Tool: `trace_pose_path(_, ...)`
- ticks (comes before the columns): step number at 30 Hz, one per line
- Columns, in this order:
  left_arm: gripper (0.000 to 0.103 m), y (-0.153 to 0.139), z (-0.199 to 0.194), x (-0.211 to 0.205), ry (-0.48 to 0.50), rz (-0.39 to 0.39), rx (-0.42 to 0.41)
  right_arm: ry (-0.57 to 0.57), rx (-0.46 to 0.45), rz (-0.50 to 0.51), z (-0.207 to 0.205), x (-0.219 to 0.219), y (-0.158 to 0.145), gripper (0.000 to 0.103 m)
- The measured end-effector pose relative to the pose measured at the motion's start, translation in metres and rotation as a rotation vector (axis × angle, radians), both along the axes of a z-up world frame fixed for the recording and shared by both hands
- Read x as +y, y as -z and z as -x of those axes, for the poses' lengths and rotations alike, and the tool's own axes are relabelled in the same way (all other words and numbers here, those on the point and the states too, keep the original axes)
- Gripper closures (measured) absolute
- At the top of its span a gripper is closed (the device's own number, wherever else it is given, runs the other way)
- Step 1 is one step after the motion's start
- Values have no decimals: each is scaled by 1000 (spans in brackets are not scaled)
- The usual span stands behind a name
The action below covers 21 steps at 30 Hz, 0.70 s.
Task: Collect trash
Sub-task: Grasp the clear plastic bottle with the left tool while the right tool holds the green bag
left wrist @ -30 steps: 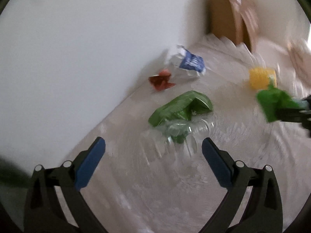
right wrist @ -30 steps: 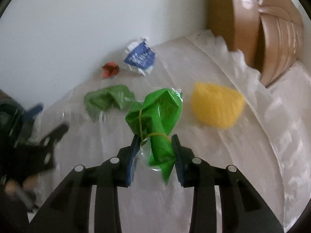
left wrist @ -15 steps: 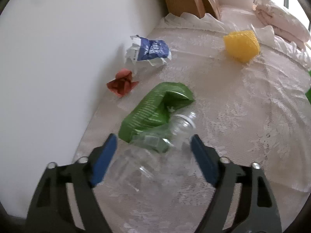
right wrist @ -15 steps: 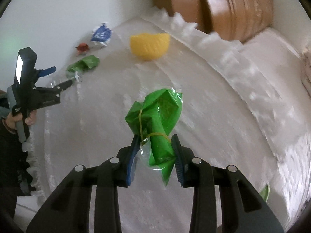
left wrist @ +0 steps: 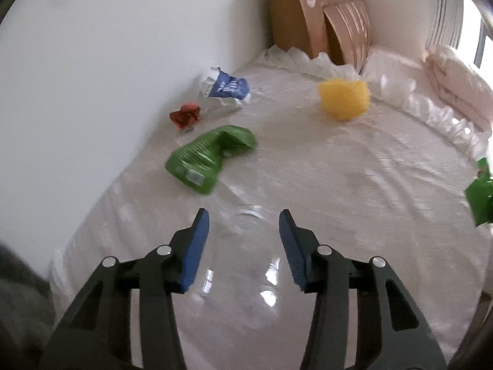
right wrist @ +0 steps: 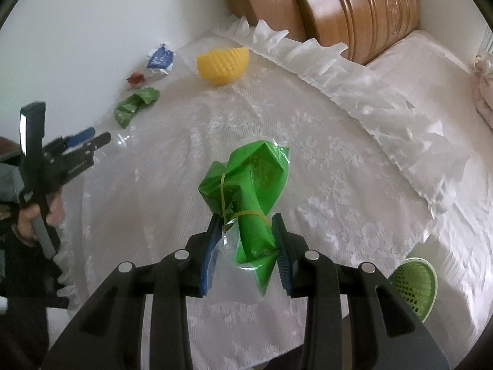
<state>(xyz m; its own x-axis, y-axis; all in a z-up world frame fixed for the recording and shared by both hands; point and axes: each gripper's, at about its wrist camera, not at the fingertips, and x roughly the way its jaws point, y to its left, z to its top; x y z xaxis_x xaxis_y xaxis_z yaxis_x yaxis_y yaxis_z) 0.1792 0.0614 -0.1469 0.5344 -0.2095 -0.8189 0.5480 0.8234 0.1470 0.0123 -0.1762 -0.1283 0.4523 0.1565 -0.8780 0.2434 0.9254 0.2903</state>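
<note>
My left gripper (left wrist: pixel 243 215) is closing its jaws on a clear plastic bottle (left wrist: pixel 246 256) that lies between the blue pads, just above the white lace bedcover (left wrist: pixel 354 185). The pads press its sides. From the right wrist view, the left gripper (right wrist: pixel 92 140) is at the bed's left edge with the bottle (right wrist: pixel 123 138) at its tip. My right gripper (right wrist: pixel 246 234) is shut on a green plastic bag (right wrist: pixel 249 191) bound with a rubber band and holds it over the bed. That bag (left wrist: pixel 480 197) shows at the left view's right edge.
Against the wall lie a green packet (left wrist: pixel 209 157), a red crumpled wrapper (left wrist: pixel 185 115), a blue-and-white wrapper (left wrist: pixel 228 88) and a yellow foam net (left wrist: pixel 343 98). A green mesh basket (right wrist: pixel 416 283) stands off the bed's right side. A wooden headboard (right wrist: pixel 339 9) rises behind.
The left jaws have narrowed from wide open onto the bottle, which has drawn back from the green packet. The right gripper has carried the green bag away from the wall; the basket has come into view.
</note>
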Motion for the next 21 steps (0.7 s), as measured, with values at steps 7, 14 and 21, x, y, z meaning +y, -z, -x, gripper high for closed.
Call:
trace_pose_path(7, 61, -7, 37, 5, -79, 36, 6, -21, -14, -13, 28, -10, -4, 69)
trace_pose_path(14, 11, -30, 26, 24, -43, -3, -42, 60, -14, -37, 58, -26, 0, 68)
trace_pose_path(21, 8, -8, -7, 18, 2, -40, 81, 148, 21, -67, 84, -40, 15, 68)
